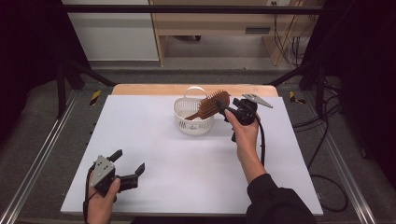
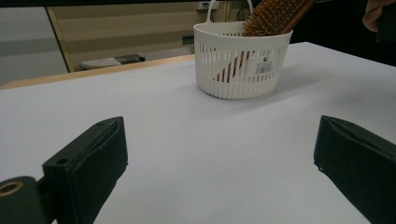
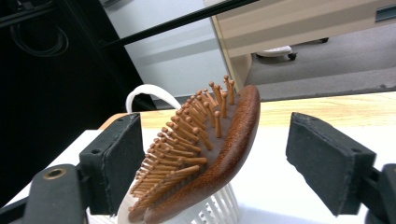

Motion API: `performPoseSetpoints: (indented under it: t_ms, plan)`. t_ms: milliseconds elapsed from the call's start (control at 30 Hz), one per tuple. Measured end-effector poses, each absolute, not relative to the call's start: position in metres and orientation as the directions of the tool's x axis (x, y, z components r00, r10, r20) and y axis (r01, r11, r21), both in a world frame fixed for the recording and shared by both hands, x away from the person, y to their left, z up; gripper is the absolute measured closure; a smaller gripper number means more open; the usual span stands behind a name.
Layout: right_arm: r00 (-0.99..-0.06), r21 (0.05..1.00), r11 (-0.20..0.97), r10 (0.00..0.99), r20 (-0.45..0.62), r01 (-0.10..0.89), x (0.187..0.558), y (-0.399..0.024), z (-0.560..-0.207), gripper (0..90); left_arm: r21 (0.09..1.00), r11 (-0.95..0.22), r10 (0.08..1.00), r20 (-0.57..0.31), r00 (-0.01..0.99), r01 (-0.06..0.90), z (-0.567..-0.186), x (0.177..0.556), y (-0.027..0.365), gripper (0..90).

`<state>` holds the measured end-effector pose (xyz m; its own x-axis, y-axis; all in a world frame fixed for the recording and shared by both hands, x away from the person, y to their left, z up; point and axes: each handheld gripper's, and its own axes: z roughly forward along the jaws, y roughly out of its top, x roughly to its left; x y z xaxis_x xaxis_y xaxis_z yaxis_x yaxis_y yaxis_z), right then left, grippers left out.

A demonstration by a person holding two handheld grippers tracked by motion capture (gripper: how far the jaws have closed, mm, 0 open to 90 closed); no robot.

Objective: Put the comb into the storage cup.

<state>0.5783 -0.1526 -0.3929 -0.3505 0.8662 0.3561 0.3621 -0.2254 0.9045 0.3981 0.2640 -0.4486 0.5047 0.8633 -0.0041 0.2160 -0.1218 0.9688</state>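
A wooden paddle hairbrush (image 1: 212,105) stands tilted in a small white slotted basket (image 1: 191,125) at the back middle of the white table (image 1: 187,172); its handle is down inside and its bristled head sticks out over the rim. My right gripper (image 1: 227,106) is open right behind the brush head. In the right gripper view the brush (image 3: 224,149) lies between the jaws of the right gripper (image 3: 212,140), bristles toward the left jaw, with a gap to the right one. My left gripper (image 1: 129,161) is open and empty, low over the front left of the table. The left gripper view looks past the left gripper (image 2: 219,154) to the basket (image 2: 240,65) and brush (image 2: 275,16).
The basket's carry handle (image 3: 149,93) arches up behind the brush. A wooden table edge (image 1: 187,88) runs along the back, with black frame bars (image 1: 74,70) and cables (image 1: 327,140) beyond the sides. White surface stretches between the two grippers.
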Motion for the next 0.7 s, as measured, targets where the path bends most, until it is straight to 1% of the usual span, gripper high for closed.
performPoseSetpoints:
  t_ms: [233,433,700]
  plan:
    - [-0.369,0.916,-0.188,0.872,0.321,0.354,0.573,-0.157,-0.387,13.9,0.969,-0.113,0.871,-0.011,0.492,0.222,-0.449,0.399,0.267,2.8]
    - [-0.389,0.927,-0.158,0.874,0.292,0.341,0.569,-0.159,-0.382,12.3,0.97,-0.112,0.868,-0.009,0.496,0.214,-0.448,0.398,0.268,2.8]
    - [-0.396,0.927,-0.134,0.876,0.276,0.351,0.567,-0.161,-0.382,12.0,0.972,-0.096,0.871,-0.023,0.491,0.216,-0.447,0.399,0.271,2.8]
